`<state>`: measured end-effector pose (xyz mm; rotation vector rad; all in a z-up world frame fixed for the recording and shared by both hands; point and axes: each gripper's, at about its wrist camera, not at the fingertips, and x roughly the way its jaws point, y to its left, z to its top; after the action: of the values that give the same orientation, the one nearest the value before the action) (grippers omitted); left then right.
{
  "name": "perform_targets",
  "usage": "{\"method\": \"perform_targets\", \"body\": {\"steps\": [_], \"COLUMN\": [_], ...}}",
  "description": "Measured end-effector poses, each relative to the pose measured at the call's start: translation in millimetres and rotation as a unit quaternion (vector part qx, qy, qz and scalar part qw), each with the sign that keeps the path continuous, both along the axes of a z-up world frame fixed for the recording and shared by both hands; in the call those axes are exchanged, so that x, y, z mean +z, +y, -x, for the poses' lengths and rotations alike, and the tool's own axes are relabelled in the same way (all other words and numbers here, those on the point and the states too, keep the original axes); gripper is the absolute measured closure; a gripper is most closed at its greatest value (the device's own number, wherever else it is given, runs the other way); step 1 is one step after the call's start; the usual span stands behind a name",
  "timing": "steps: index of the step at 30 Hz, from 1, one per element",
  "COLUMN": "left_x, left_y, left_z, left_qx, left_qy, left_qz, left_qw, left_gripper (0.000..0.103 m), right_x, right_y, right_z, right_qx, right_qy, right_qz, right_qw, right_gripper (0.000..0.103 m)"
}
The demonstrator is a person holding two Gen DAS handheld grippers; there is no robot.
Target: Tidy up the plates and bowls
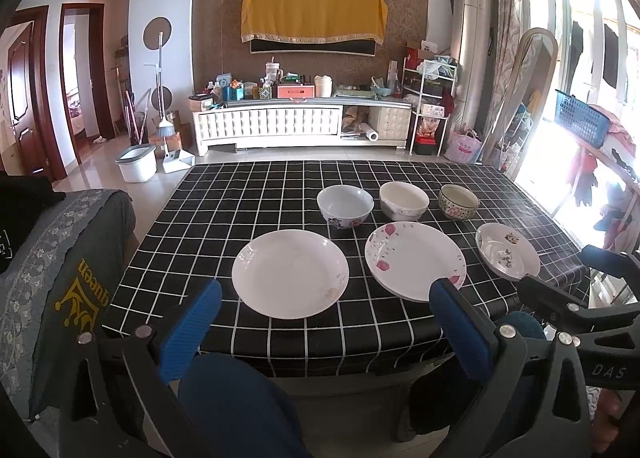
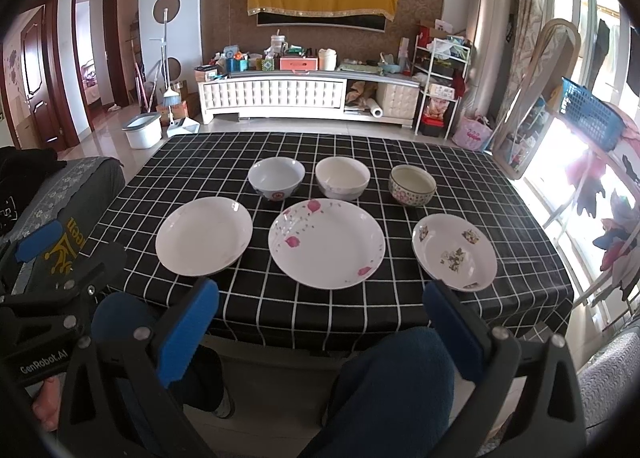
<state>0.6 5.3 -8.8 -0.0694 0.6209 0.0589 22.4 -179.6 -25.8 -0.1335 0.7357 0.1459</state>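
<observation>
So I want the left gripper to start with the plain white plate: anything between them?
Nothing visible. The left gripper is open, held off the near table edge, and only bare checked tablecloth lies before the plain white plate.

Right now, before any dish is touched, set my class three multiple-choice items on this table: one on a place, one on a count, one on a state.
1. Where do the bowls stand relative to the plates?
A. In a row behind them
B. Stacked on them
C. On the floor

2. How many plates lie on the tablecloth?
A. Two
B. Three
C. Five

3. How are the two tools?
A. Both shut on a plate
B. One holds a bowl
C. Both open, holding nothing

Answers:
1 A: the blue-white bowl, cream bowl and patterned bowl line up beyond the plates.
2 B: plain plate, pink-flowered plate, small plate.
3 C: left tool and right tool hover spread before the table edge.
</observation>
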Motion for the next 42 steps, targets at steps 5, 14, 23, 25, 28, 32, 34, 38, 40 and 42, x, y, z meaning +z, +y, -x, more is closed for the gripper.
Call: {"method": "perform_targets", "body": {"steps": [5,14,23,25,28,32,34,38,40,42], "left_x": [3.8,20.6,26.8,19.7,3.5,-23.4,-39.1,-72.3,-89.2,-107.1], "left_y": [1.1,22.2,76.8,91.3,110.8,133.7,144.8,157.2,160.4,161.7], "left_z": [-1.0,-27.5,-80.8,-97.0,-118.3,-141.9,-153.4,-170.1,-176.0,-180.9], "left_qx": [-0.001,0.022,0.067,0.080,0.088,0.097,0.100,0.107,0.110,0.108], "left_qy": [-0.001,0.008,0.042,0.056,0.084,0.114,0.131,0.172,0.187,0.203], "left_qz": [0.000,-0.014,-0.013,-0.016,-0.007,0.016,0.032,0.058,0.070,0.083], "left_qw": [1.0000,0.9996,0.9968,0.9951,0.9926,0.9886,0.9858,0.9775,0.9737,0.9696], "left_gripper": [0.000,0.000,0.000,0.000,0.000,0.000,0.000,0.000,0.000,0.000], "right_x": [4.3,27.4,23.5,21.0,5.2,-27.0,-43.5,-79.6,-96.8,-114.9], "right_y": [0.0,7.8,51.9,63.1,88.5,114.0,124.2,142.0,147.0,150.7], "right_z": [-0.9,-37.1,-101.3,-103.5,-130.7,-169.3,-180.0,-197.1,-202.7,-209.6], "right_qx": [0.005,0.004,0.055,0.085,0.097,0.106,0.118,0.138,0.142,0.144], "right_qy": [0.006,-0.003,-0.016,-0.072,-0.040,0.031,0.054,0.102,0.126,0.148], "right_qz": [-0.007,-0.029,-0.053,-0.058,-0.037,-0.029,-0.023,-0.005,0.000,0.008], "right_qw": [1.000,1.000,0.997,0.992,0.994,0.993,0.991,0.985,0.982,0.978], "right_gripper": [0.000,0.000,0.000,0.000,0.000,0.000,0.000,0.000,0.003,0.007]}}
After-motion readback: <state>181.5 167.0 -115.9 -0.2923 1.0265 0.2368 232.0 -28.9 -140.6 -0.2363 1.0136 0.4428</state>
